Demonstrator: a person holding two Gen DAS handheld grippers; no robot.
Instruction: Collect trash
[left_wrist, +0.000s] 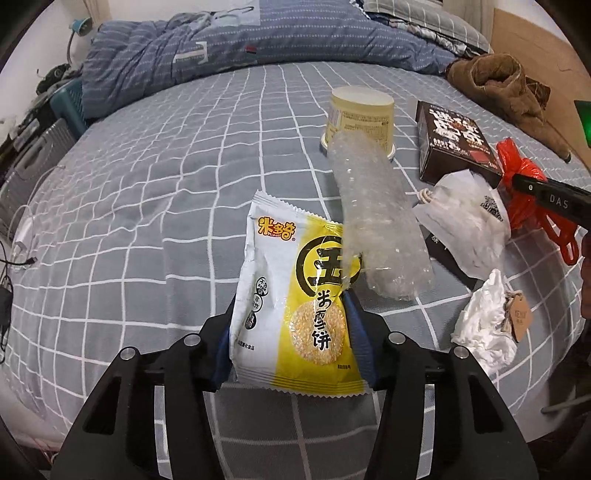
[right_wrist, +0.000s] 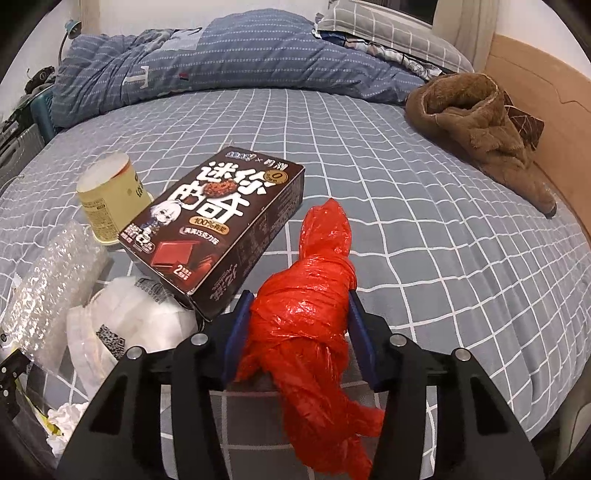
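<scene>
Filling right tongs (right_wrist: 299, 328): red bag (right_wrist: 310, 317)

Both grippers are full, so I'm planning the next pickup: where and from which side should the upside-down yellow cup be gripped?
Grip the yellow cup across its side wall, near the flat upturned base, coming from above. It stands inverted, rim down on the bed sheet, so the narrower top suits the gripper best. A sideways approach looks crowded: the bubble wrap roll and chocolate box sit close beside it.
</scene>
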